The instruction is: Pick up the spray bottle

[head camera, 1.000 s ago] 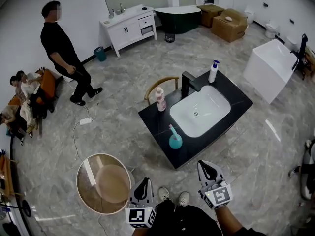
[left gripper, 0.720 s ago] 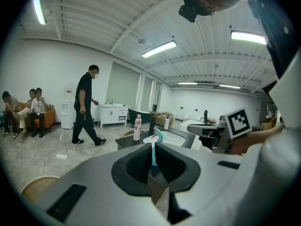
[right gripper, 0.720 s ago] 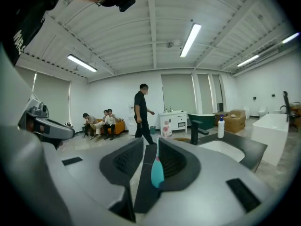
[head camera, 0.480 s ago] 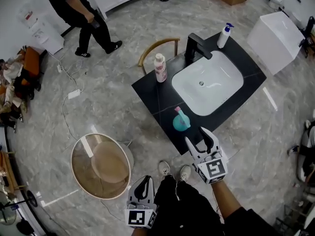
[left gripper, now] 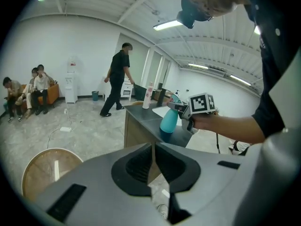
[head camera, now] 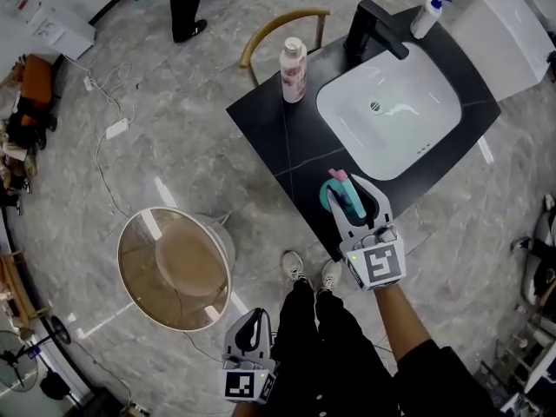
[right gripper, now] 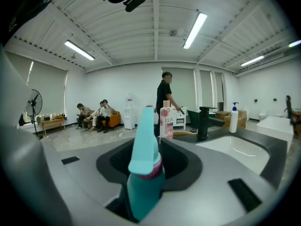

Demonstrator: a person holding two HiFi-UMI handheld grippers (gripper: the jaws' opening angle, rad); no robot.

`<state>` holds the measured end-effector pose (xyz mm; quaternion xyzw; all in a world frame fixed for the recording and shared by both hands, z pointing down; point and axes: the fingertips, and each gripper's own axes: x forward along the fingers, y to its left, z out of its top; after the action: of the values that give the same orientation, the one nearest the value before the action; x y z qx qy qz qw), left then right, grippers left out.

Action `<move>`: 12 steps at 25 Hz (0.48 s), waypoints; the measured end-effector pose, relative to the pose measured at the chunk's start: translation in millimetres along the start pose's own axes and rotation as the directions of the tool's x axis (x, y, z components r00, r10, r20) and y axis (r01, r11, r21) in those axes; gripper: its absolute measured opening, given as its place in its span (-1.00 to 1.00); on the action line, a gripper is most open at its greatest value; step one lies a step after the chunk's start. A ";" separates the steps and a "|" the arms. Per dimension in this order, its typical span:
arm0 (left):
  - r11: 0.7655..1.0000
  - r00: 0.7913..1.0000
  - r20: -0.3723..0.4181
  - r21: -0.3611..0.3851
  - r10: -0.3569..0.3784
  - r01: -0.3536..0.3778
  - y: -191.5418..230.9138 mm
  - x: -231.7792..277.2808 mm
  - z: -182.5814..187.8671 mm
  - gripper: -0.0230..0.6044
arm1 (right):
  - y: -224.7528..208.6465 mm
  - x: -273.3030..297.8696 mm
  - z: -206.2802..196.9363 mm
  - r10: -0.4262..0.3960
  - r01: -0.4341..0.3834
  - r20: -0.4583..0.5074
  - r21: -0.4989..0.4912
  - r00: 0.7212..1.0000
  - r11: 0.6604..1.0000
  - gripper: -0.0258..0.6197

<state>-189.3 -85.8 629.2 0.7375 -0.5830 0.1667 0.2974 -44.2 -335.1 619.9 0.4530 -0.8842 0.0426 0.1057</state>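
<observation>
The spray bottle (head camera: pixel 330 200), teal with a pink collar, stands on the black counter (head camera: pixel 278 137) at its near corner, just in front of the white basin (head camera: pixel 417 137). The right gripper (head camera: pixel 354 200) reaches in level from the near side of the basin. Its jaws have just been closing and stand partly apart on either side of the bottle's trigger head, which rises between them; they do not look clamped on it yet. The left gripper (head camera: pixel 253 320) hangs low, well away from the basin beside the person's legs, with its jaws pressed together and nothing in them.

Behind the basin stands a black faucet (head camera: pixel 378 29), with a white pump bottle (head camera: pixel 428 16) just beside it at the far corner. Left of the basin, a pink Lux bottle (head camera: pixel 294 69) stands upright at the counter's edge, and a wooden chair (head camera: pixel 278 29) sits beyond that. A round glass-topped table (head camera: pixel 174 268) stands on the floor, well apart from the basin's near left. No other object crowds the spray bottle.
</observation>
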 end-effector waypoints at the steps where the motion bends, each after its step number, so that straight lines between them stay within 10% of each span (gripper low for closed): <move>1: 1.000 1.000 -0.006 -0.004 0.002 -0.002 1.2 0.9 -1.8 -0.83 | 0.1 1.7 0.0 -0.002 0.002 0.003 -0.012 1.000 1.000 -0.52; 12: 1.000 0.997 0.074 0.027 0.005 -0.007 -2.0 4.5 30.9 -0.83 | -0.8 -21.5 34.5 0.001 -0.001 0.013 -0.027 1.000 1.000 -0.54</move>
<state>-189.3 -108.5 607.7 0.7455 -0.5933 0.1479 0.2652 -36.5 -324.4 581.5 0.4515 -0.8855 0.0279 0.1062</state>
